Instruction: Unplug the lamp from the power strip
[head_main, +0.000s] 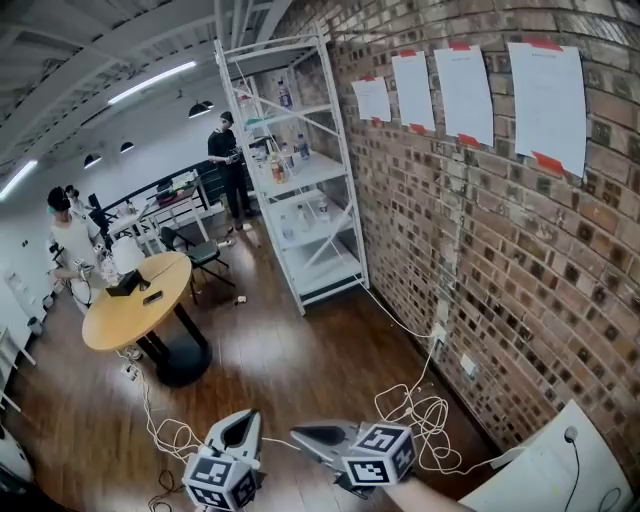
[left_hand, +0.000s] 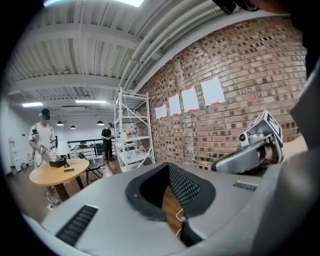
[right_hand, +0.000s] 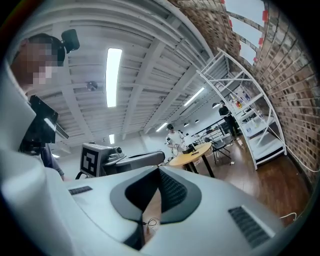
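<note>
While the left gripper (head_main: 241, 420) hangs closed, the lamp (head_main: 127, 255) stands well apart

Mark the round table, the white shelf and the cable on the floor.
Table (head_main: 128, 320): head view, bare tabletop.
Shelf (head_main: 328, 267): head view, bottom board.
Cable (head_main: 428, 422): head view, tangle of loops by the wall.

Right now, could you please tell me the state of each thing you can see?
Left hand-held gripper: shut, empty.
Right hand-held gripper: shut, empty.
Lamp: upright on the table; lit or not, unclear.
Cable: loosely coiled on the floor.
Papers: taped flat on the wall.
</note>
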